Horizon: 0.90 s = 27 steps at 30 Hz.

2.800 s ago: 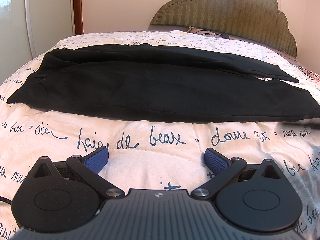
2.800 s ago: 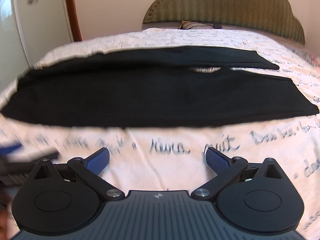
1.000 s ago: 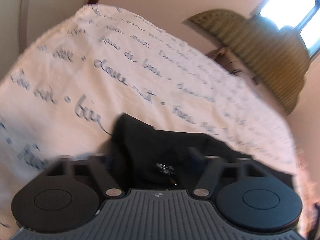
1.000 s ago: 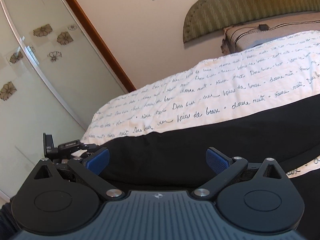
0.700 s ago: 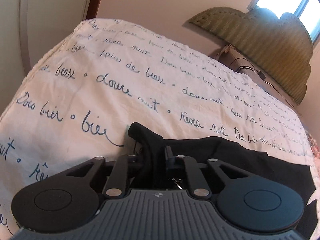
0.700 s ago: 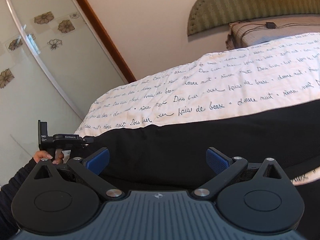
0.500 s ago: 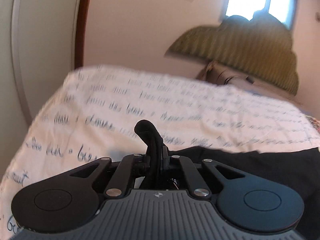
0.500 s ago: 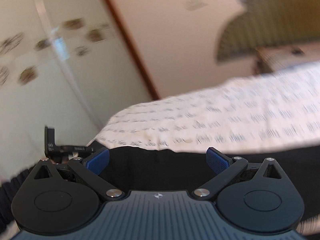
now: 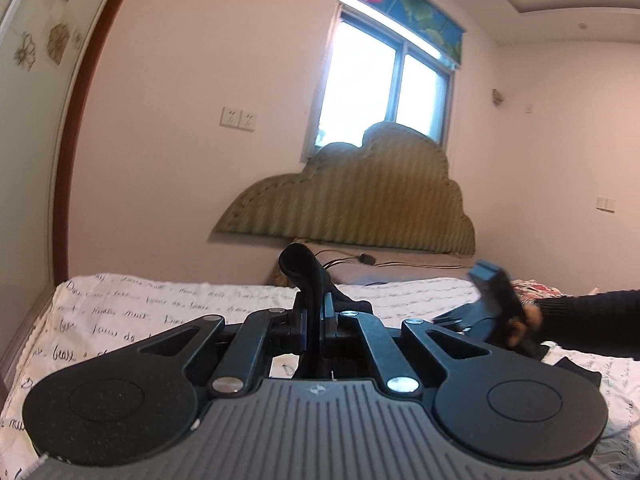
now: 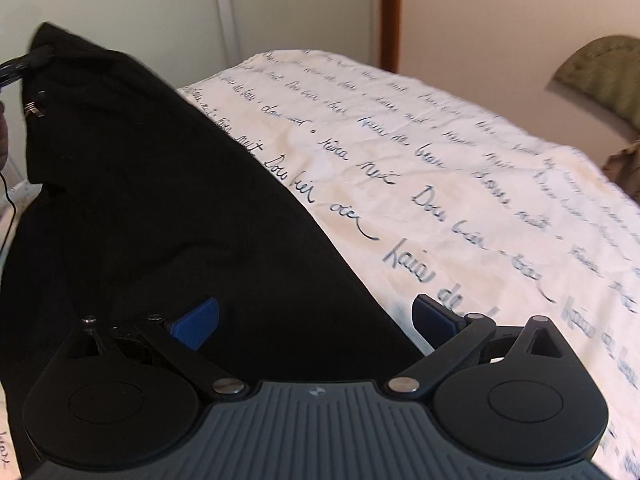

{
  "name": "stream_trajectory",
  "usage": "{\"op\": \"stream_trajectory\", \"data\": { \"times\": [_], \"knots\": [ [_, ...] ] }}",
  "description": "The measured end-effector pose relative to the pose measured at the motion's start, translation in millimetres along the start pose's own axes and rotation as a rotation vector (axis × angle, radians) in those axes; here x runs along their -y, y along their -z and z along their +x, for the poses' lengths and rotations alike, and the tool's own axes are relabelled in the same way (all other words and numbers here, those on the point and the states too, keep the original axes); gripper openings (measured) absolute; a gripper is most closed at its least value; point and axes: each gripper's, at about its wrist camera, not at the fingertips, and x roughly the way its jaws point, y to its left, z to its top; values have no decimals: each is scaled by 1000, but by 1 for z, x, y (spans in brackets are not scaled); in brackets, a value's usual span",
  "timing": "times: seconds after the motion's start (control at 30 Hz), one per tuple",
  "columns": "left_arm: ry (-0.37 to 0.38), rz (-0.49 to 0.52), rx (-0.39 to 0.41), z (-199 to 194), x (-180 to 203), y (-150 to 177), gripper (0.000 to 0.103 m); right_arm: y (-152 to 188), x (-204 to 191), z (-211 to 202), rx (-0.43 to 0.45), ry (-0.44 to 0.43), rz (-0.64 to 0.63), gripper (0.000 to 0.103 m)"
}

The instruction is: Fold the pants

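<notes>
The black pants (image 10: 140,200) lie along the left side of the bed, and their far corner is raised off it. In the left wrist view my left gripper (image 9: 314,316) is shut on that corner, with a fold of black pants fabric (image 9: 304,268) sticking up between its fingers. That left gripper (image 10: 12,70) also shows at the top left of the right wrist view, holding the raised corner. My right gripper (image 10: 316,320) is open and points down over the pants' long edge. Cloth lies between its blue pads (image 10: 196,322), which do not press on it.
A white bedspread (image 10: 440,160) with dark script covers the bed. A green headboard (image 9: 360,200) and a window (image 9: 380,80) stand behind it, and a pale wardrobe door (image 10: 120,0) is beside the bed. A dark sleeve (image 9: 580,320) reaches in from the right.
My left gripper shut on the pants' corner and lifted it off the bed. My right gripper rolled and dropped toward the pants' long edge, still open.
</notes>
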Motion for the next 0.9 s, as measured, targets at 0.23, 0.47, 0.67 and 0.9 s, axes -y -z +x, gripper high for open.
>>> {"op": "stream_trajectory", "data": {
  "times": [0.23,0.47,0.67,0.9],
  "knots": [
    [0,19,5,1,-3,6,5,-24,14,28,-55,-83,7,96],
    [-57,-63,-10,1,-21,13,5,-24,4,10,-50,-99,43,11],
    [-36,-131,33,-34,-19,6,5,-22,-40,-67,101,-109,-3,10],
    [-64,-313,-42,-66,-21,47,6,47,-115,-82,117,-259,57,10]
  ]
}}
